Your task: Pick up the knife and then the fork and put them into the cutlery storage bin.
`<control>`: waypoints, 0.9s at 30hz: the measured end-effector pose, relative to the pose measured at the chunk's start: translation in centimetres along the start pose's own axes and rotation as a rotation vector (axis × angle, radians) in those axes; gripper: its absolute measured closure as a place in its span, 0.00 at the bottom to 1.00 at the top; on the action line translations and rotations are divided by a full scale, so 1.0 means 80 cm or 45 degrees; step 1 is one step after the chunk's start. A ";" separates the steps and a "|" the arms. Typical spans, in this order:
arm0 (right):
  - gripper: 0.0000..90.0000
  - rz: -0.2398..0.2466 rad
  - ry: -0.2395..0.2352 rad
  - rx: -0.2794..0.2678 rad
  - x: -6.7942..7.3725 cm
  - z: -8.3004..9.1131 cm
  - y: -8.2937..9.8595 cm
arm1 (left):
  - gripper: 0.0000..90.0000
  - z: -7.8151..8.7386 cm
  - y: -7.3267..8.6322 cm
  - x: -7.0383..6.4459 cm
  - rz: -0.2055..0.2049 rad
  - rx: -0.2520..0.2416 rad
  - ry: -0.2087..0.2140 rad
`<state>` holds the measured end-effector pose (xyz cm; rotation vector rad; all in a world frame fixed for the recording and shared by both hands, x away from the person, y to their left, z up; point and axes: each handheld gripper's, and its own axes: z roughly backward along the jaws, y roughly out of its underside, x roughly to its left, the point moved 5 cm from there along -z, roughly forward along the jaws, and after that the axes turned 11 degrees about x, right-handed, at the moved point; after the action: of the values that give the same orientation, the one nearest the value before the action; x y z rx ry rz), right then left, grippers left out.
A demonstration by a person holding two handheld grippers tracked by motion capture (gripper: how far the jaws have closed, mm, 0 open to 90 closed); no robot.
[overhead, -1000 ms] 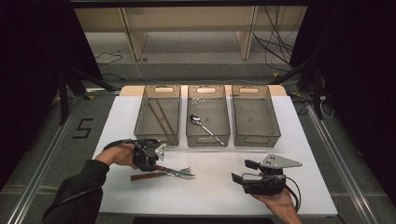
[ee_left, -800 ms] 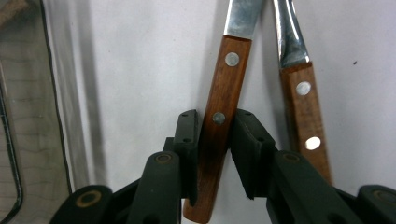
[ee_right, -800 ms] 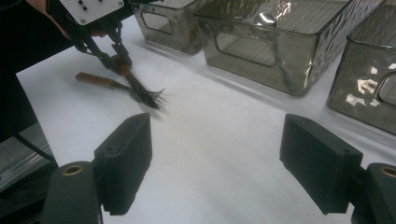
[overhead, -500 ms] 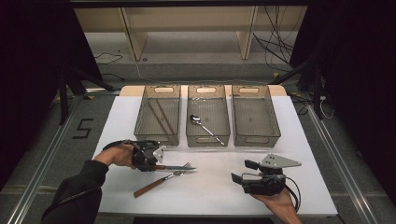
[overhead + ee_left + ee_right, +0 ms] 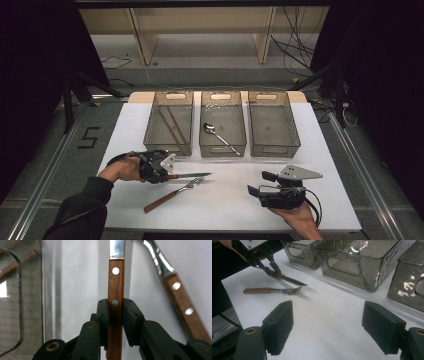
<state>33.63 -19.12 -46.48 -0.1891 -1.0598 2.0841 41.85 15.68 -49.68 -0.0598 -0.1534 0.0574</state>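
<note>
left hand-held gripper [image 5: 115, 315] clamps knife [image 5: 115, 285] handle | right hand-held gripper [image 5: 327, 327] apart | high view: spoon [image 5: 220, 137] in middle bin [image 5: 222, 149]

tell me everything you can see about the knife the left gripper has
The knife has a brown wooden handle with metal rivets and a shiny steel blade that looks serrated along one edge. The left gripper has its jaws shut on the handle. It lies roughly level, its tip pointing toward the person's right, above the white table. A fork with a matching handle lies just nearer the person, apart from it.
</note>
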 end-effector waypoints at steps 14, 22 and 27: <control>0.28 -0.011 0.010 -0.023 -0.001 0.004 -0.001 | 0.84 0.051 -0.042 0.005 0.314 -0.201 -0.040; 0.28 -0.014 0.021 -0.061 0.000 0.008 -0.002 | 0.84 0.077 -0.079 0.023 0.495 -0.381 -0.046; 0.28 -0.007 0.040 -0.084 0.000 0.010 -0.002 | 0.84 0.087 -0.107 0.039 0.568 -0.448 -0.048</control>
<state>33.38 -19.54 -45.85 -0.2508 -1.1094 2.0360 44.28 7.75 -41.83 -0.4443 -0.1840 0.4771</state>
